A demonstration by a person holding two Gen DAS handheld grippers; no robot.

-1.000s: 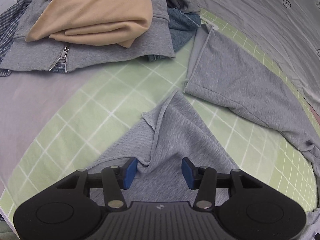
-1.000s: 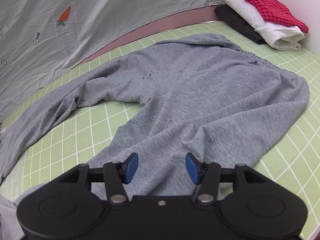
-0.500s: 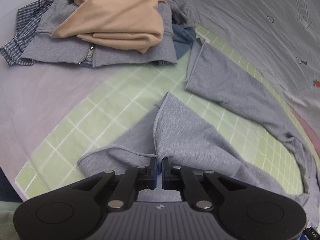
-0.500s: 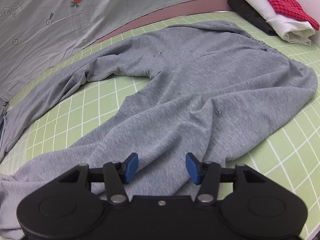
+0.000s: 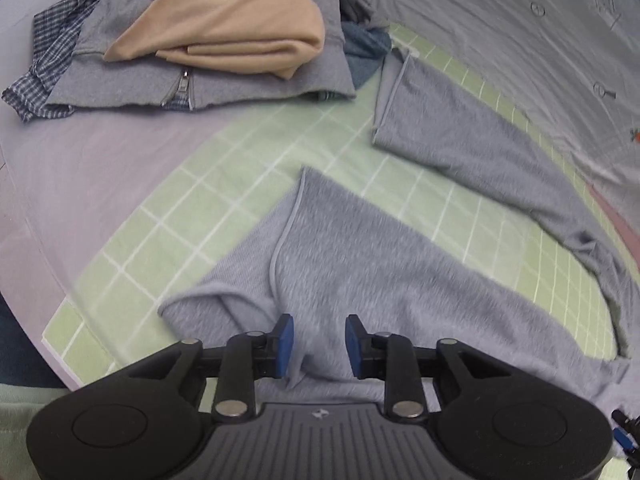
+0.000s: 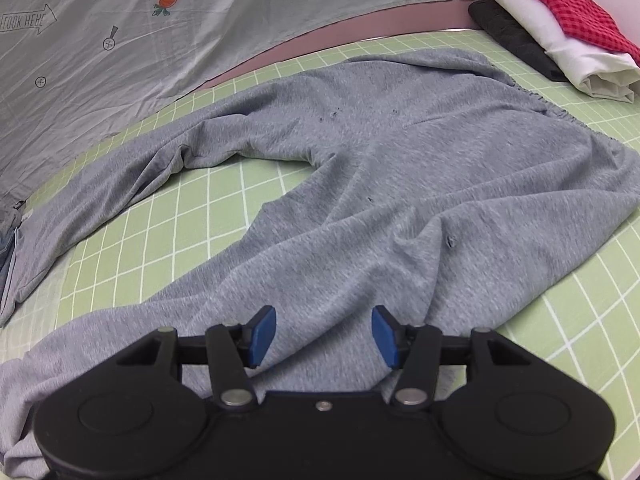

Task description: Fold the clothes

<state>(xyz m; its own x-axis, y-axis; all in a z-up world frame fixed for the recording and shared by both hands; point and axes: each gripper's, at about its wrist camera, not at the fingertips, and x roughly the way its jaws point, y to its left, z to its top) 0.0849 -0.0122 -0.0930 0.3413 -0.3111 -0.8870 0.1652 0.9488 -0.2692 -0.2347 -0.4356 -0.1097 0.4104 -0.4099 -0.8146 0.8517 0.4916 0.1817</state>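
Note:
Grey sweatpants (image 6: 400, 168) lie spread on a green grid mat (image 6: 200, 216), waistband at the right. In the left wrist view the near leg (image 5: 360, 264) lies crumpled with its cuff folded over, and the far leg (image 5: 460, 148) lies flat beyond it. My left gripper (image 5: 318, 346) is open just above a raised fold of the near leg, with cloth between the blue pads but not pinched. My right gripper (image 6: 323, 336) is open wide and empty over the near leg, close to the cloth.
A heap of unfolded clothes (image 5: 216, 40) with a beige top, grey zip hoodie and plaid shirt lies at the far left. A folded stack (image 6: 560, 36) in red check, white and black sits at the far right. A grey printed sheet (image 6: 160, 60) lies behind the mat.
My left gripper shut on the leg fold half a second ago and has now opened, letting the cloth go. My right gripper stayed open and shifted slightly along the near leg.

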